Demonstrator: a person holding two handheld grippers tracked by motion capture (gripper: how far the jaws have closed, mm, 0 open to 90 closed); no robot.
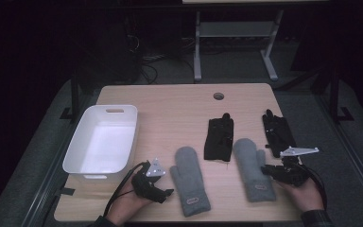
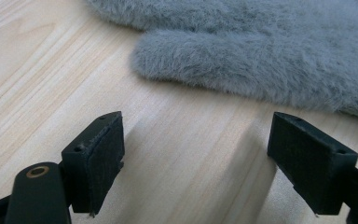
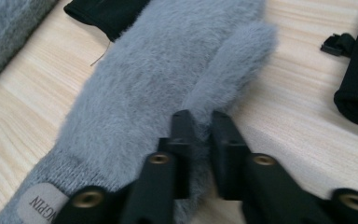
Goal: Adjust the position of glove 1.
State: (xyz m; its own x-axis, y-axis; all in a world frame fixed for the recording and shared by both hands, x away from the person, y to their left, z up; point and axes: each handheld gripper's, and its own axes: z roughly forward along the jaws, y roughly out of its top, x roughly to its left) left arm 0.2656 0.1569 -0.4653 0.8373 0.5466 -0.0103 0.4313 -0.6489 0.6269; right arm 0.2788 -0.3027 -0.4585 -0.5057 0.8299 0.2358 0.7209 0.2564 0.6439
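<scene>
On the wooden counter (image 1: 170, 101), the right hand-held gripper (image 3: 200, 140) pinches the right grey mitten (image 1: 254, 165) at its thumb — apparently to lift it — while the left hand-held gripper (image 2: 196, 158) waits open-jawed beside the left grey mitten (image 1: 190, 179).

grey mittens (image 3: 158, 79): fuzzy cloth | table (image 1: 170, 109): pale matt wood | tub (image 1: 87, 156): smooth white plastic

A white bin (image 1: 102, 142) and two black gloves (image 1: 219, 137) (image 1: 277, 131) lie about.
</scene>
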